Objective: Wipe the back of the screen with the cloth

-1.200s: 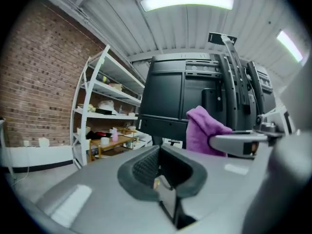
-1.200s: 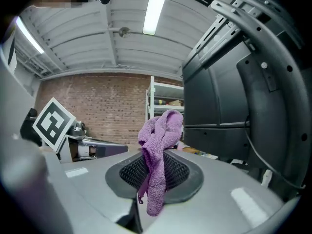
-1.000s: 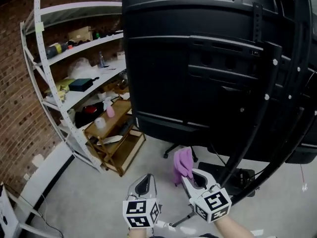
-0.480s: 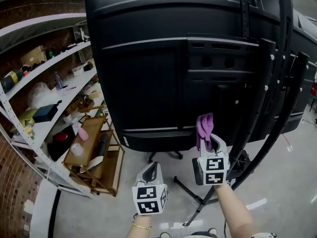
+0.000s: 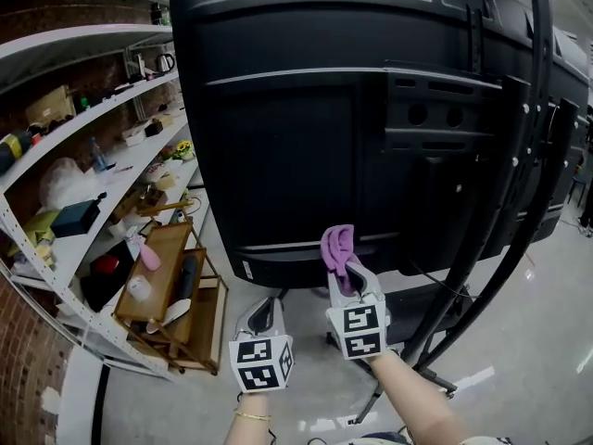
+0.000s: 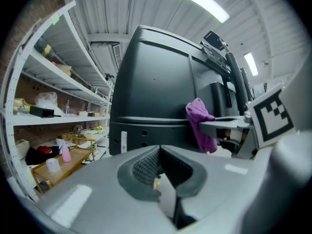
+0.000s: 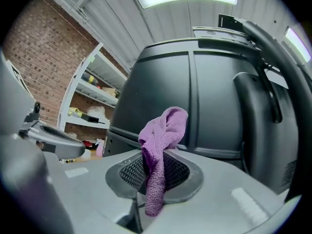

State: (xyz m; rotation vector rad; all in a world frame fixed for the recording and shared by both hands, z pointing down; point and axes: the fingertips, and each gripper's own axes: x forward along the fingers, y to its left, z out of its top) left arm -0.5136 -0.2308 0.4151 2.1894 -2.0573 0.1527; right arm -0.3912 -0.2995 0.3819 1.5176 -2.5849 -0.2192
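The right gripper (image 5: 345, 273) sits in the lower middle of the head view, its marker cube facing the camera and its jaws pointing up toward the screen (image 5: 306, 137). Its jaws are pinched on the purple cloth (image 5: 337, 247). In the right gripper view the cloth is caught between the ribbed pads. One tail hangs down toward the bottom of the frame, and a bunched fold stands up past the jaw tips at frame centre.

In the head view that fold lies over the lower edge of the screen's black back panel, just left of the panel's raised middle section. No view shows whether the cloth touches the panel. The left gripper view shows it from the side, right of centre, draped from the right gripper's jaws close in front of the screen's lower band.

The left gripper (image 5: 265, 308) is lower and just to the left of the right one in the head view, apart from the screen. Its jaws are pressed together with nothing between them. A bare forearm (image 5: 417, 406) runs from the right gripper to the bottom right of the frame.

The screen fills the upper middle and right of the head view. The dark bars of its stand (image 5: 519, 202) cross it at the right. White shelves (image 5: 83, 146) with assorted items line the left edge, and a wooden cart (image 5: 171, 286) stands below them on the grey floor (image 5: 519, 378).
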